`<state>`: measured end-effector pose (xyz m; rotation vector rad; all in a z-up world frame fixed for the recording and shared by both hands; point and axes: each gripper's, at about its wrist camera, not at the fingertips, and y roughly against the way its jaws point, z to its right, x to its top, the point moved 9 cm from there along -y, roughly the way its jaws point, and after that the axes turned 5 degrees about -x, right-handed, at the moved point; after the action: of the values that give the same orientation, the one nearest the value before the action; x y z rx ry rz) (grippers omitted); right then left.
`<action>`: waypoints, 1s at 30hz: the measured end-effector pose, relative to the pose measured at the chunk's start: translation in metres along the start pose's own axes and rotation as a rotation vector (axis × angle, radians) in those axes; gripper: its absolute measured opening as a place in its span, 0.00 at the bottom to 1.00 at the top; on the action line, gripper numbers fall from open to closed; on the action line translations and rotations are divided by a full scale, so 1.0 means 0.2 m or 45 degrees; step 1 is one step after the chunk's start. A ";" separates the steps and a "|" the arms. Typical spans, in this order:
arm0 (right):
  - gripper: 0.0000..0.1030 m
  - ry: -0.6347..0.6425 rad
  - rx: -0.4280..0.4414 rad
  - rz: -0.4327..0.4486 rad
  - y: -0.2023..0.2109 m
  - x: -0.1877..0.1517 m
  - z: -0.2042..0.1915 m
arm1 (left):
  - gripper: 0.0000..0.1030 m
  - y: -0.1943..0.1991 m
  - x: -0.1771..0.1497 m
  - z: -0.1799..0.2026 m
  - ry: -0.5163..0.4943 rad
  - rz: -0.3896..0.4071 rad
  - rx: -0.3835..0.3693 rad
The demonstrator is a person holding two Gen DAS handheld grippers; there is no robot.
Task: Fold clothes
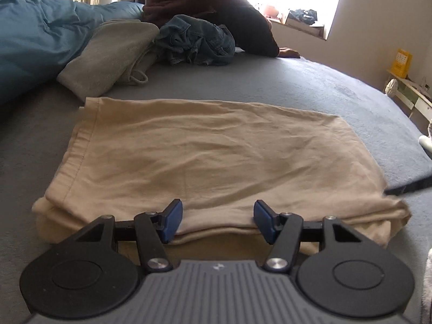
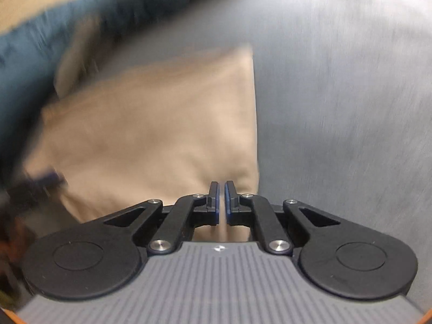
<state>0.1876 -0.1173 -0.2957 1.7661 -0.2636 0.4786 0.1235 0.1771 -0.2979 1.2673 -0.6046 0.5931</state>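
You are holding the left gripper low at the near edge of the folded beige cloth, jaws spread wide across its stacked layers. The cloth is lying flat on the grey bed. Your right gripper is hanging over the cloth's right edge, jaws almost pressed together; that view is blurred.

Left gripper: low and level, blue pads spread wide apart, nothing between them. Right gripper: tilted downward, fingers drawn together with only a thin slit left between the blue pads; whether anything is pinched there cannot be told. Right wrist view smeared by motion blur. Black linkages on both grippers symmetric.
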 end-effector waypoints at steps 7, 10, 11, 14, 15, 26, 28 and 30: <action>0.04 0.087 -0.044 0.100 0.18 0.03 -0.05 | 0.59 0.11 0.04 0.01 -0.076 0.052 0.068; 0.05 0.075 -0.025 0.060 0.15 0.00 -0.08 | 0.60 0.15 0.03 -0.02 -0.081 0.070 0.087; 0.05 0.075 -0.038 0.030 0.08 -0.02 -0.08 | 0.62 0.17 0.03 -0.02 -0.082 0.076 0.093; 0.05 -0.003 -0.027 0.003 -0.04 -0.05 -0.04 | 0.60 0.21 0.03 -0.05 -0.088 0.093 0.111; 0.05 -0.020 -0.031 0.023 0.00 -0.03 -0.04 | 0.61 0.23 0.02 -0.06 -0.089 0.099 0.118; 0.28 -0.388 0.306 0.022 0.18 -0.11 -0.14 | 0.66 0.25 0.01 0.28 -0.288 0.127 -0.175; 0.29 -0.505 0.364 -0.021 0.16 -0.15 -0.14 | 0.66 0.21 0.00 0.38 -0.334 0.116 -0.233; 0.31 -0.609 0.399 -0.053 0.14 -0.18 -0.13 | 0.66 0.16 -0.03 0.47 -0.386 0.084 -0.290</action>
<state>0.1390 -0.1016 -0.2825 2.1778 -0.5067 0.0585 0.0889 0.0904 -0.2621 1.1318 -0.9419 0.3746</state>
